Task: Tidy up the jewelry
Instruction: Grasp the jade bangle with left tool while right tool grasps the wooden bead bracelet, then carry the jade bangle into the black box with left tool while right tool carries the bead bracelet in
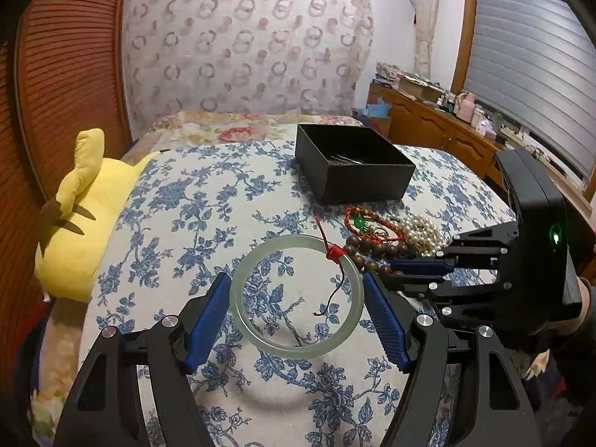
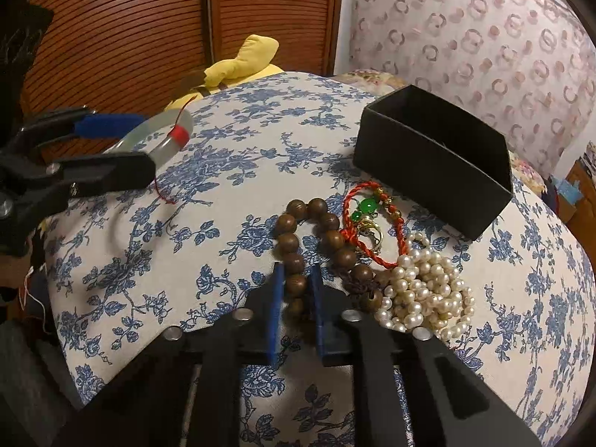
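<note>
Blue-flowered bedspread [image 1: 178, 216] bears jewelry: left gripper [image 1: 297, 316] clamps the pale green jade bangle [image 1: 296, 350], right gripper [image 2: 296, 298] pinches brown wooden beads [image 2: 294, 246], likely bound for the black box [image 1: 354, 164].

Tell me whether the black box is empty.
Not empty: thin silvery pieces lie inside the open black box; what they are is unclear.

Each black hand-held gripper [image 1: 296, 320] carries 2 ribbed blue pads [image 1: 385, 329] and silver screws [image 1: 424, 319].

The left gripper [image 1: 297, 300] is held angled downward, its blue-padded fingers [image 1: 208, 320] spread wide and clamped on a ring. The right gripper [image 2: 296, 311] is tilted steeply down, its fingers [image 2: 277, 309] nearly closed, pinching a bead.
</note>
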The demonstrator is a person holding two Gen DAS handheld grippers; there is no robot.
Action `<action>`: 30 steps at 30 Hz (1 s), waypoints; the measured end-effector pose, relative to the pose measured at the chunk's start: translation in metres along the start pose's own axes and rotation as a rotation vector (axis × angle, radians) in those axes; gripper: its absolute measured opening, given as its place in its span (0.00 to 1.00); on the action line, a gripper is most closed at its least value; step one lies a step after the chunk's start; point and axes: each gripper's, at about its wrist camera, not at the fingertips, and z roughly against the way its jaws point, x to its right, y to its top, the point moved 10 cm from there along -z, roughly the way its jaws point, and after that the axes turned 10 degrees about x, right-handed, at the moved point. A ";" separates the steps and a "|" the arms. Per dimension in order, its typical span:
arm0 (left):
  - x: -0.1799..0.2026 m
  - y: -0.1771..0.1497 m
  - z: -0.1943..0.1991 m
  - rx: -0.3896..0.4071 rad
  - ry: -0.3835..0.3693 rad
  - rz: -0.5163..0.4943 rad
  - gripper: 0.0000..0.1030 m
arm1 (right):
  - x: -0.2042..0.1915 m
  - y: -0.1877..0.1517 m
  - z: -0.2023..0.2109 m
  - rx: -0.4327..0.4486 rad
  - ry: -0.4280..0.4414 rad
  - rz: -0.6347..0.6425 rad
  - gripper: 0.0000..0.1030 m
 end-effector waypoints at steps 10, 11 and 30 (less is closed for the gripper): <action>-0.003 0.012 0.001 0.023 0.003 0.005 0.67 | 0.014 0.033 0.044 0.137 -0.038 -0.027 0.14; -0.003 0.013 0.001 0.024 0.003 0.005 0.67 | 0.015 0.036 0.048 0.146 -0.042 -0.028 0.14; 0.024 0.051 -0.019 0.067 -0.046 -0.028 0.67 | 0.069 0.098 0.110 0.311 -0.145 -0.025 0.14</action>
